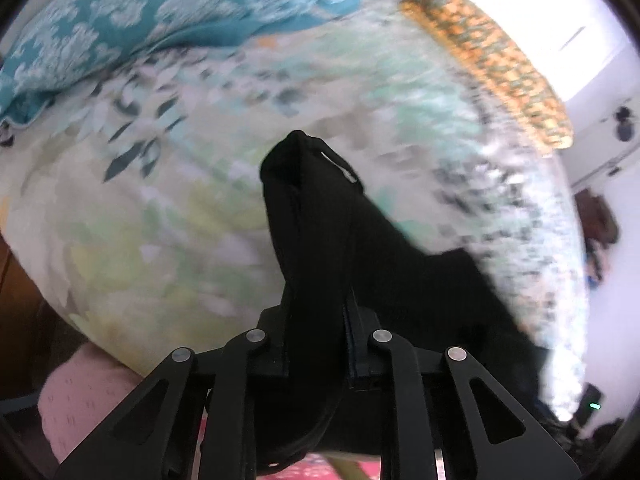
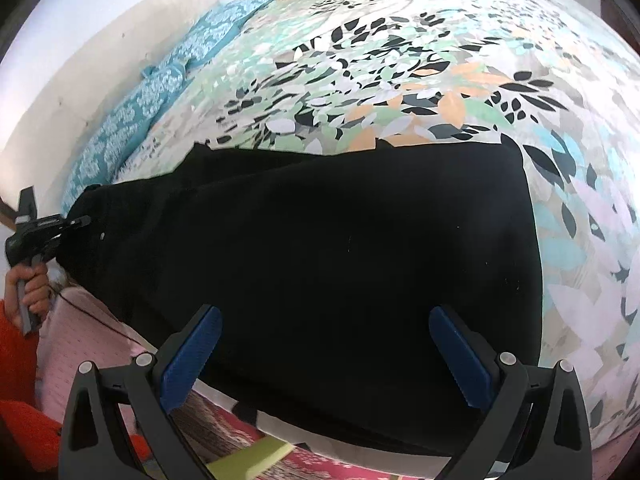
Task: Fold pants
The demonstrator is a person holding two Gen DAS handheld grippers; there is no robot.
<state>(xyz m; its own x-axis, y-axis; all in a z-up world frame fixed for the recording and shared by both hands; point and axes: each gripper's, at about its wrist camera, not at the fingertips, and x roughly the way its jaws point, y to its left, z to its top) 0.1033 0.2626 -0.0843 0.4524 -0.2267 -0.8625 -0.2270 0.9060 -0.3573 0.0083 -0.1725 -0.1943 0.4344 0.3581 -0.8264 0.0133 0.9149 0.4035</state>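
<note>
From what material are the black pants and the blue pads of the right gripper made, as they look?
Black pants: soft matte woven or knit cloth, probably; it drapes and bunches, with small lint specks. Blue pads on the right gripper: probably rubber or soft plastic, matte, with a fine ribbed surface.

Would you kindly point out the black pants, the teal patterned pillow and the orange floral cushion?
black pants (image 2: 340, 260), right wrist view, middle of the flat fabric.
teal patterned pillow (image 1: 120, 20), left wrist view, centre of its top.
orange floral cushion (image 1: 492, 60), left wrist view, mid-length.

Black pants (image 2: 320, 260); leaf-print bedsheet (image 2: 400, 80); teal damask pillow (image 1: 120, 20); blue gripper pads (image 2: 192, 360)
</note>
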